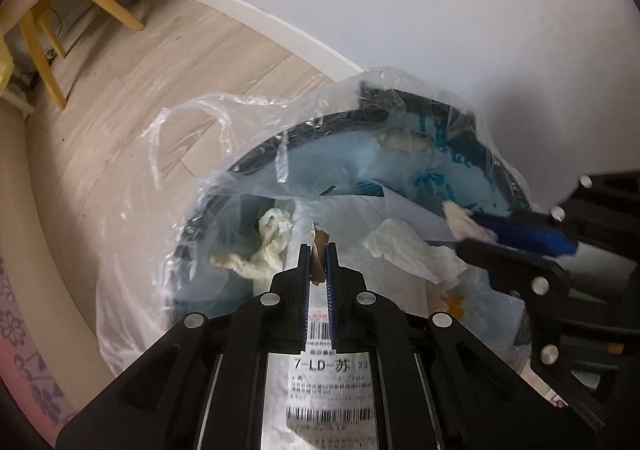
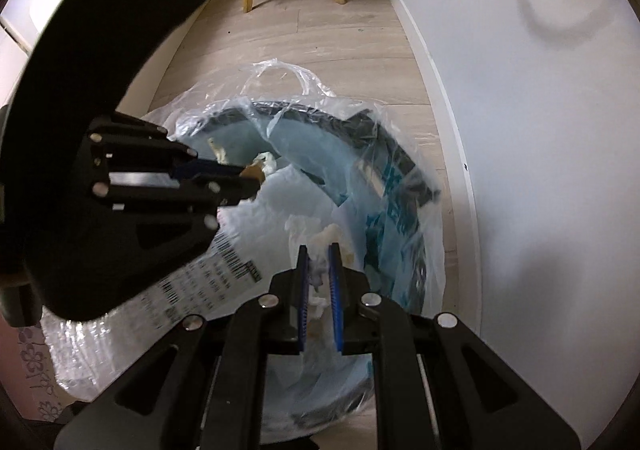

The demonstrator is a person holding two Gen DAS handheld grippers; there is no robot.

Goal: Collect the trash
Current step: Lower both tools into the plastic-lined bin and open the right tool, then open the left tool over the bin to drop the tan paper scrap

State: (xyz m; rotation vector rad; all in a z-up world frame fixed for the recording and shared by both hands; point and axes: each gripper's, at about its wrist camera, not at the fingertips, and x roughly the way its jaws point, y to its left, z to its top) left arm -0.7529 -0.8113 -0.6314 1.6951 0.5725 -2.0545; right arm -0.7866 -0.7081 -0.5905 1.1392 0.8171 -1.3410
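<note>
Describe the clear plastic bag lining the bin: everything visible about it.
The clear plastic bag is thin, glossy and wrinkled, draped loosely over the dark round bin rim, with a loop handle sticking up at its far-left side. It stands on the wood floor near the white wall. Blue printed film, crumpled tissues and white paper lie inside. Both grippers hang above its open mouth.

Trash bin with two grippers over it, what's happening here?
A person holds both grippers above the lined trash bin. The left gripper is shut on a brown scrap, and the right gripper is shut on a white tissue. Neither piece is released yet. Crumpled tissues already lie inside.
</note>
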